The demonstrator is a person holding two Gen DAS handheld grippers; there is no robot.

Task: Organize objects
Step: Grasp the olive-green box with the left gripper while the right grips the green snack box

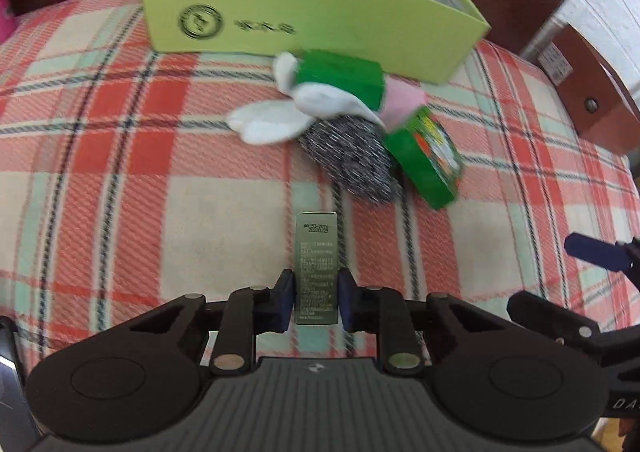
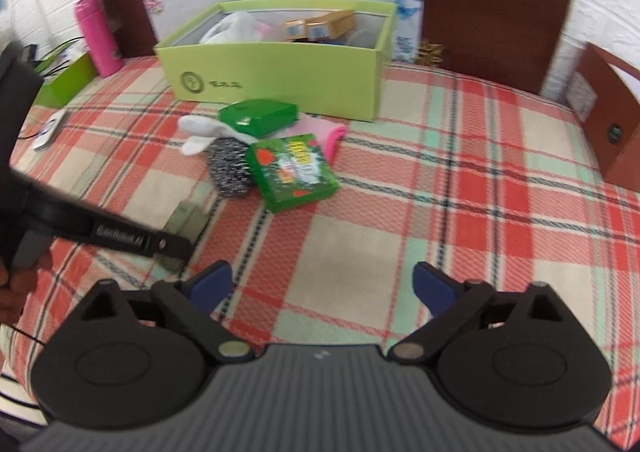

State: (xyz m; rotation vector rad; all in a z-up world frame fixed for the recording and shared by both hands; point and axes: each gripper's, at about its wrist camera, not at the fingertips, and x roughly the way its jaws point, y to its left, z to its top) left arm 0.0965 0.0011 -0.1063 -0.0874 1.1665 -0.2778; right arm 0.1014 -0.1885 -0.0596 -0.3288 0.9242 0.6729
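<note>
My left gripper (image 1: 316, 298) is shut on a slim olive-grey printed box (image 1: 316, 264), held above the plaid tablecloth; the same box (image 2: 188, 218) shows in the right wrist view beside the left tool. My right gripper (image 2: 322, 284) is open and empty over the cloth. A pile lies ahead: white socks (image 1: 268, 120), a steel scourer (image 1: 352, 160), a pink cloth (image 1: 402, 98), and two green boxes (image 1: 344, 74) (image 1: 430, 160). Behind it stands a lime-green open box (image 1: 280, 16), also seen in the right wrist view (image 2: 276, 72), holding a white bag and small cartons.
Brown chair backs (image 2: 496, 4) stand behind the table and one at the right (image 2: 612, 108). A pink bottle (image 2: 96, 36) and a small green box (image 2: 66, 80) stand at the far left. A white device with a cable (image 2: 50, 130) lies near the left edge.
</note>
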